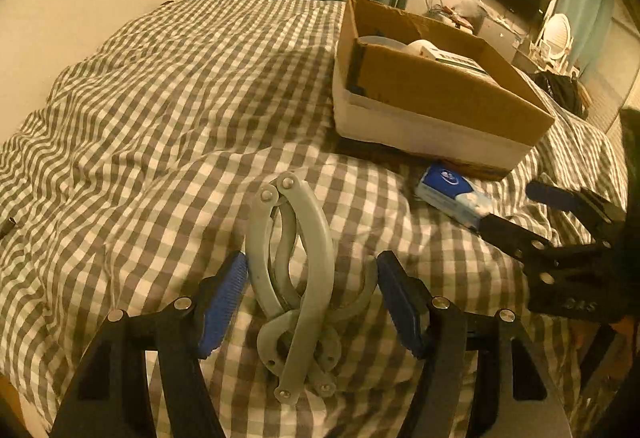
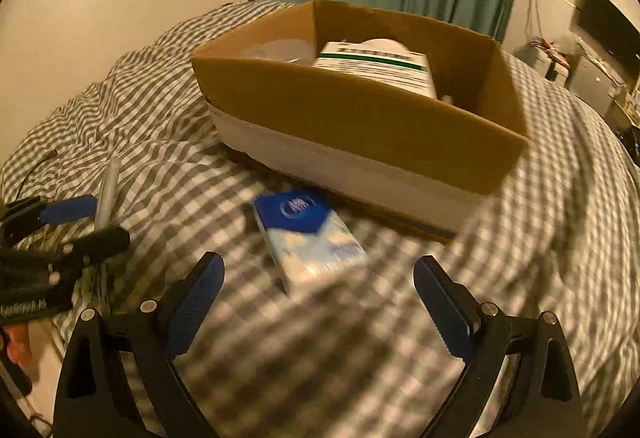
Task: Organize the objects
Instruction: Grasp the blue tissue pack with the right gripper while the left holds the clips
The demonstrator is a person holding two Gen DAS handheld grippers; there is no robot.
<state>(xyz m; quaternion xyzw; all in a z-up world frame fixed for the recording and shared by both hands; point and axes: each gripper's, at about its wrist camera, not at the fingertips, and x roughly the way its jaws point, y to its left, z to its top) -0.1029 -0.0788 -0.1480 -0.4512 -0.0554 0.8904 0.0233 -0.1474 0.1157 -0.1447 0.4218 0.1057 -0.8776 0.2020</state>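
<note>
While both claws gape, left claw (image 1: pixel 312 302) straddles a grey folding hanger (image 1: pixel 294 278); tissue pack (image 2: pixel 308 240) lies at right claw's (image 2: pixel 320 306) twelve o'clock, before the cardboard box (image 2: pixel 360 117).

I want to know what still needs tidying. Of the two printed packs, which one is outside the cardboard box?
The blue-and-white pack, lying flat on the checked bedcover before the cardboard box. The green-striped white pack is already inside.

Right claw (image 2: pixel 318 312) spread wide, blue tissue pack (image 2: pixel 308 238) ahead, cardboard box (image 2: pixel 360 117) beyond, checked bedspread (image 2: pixel 160 141)
</note>
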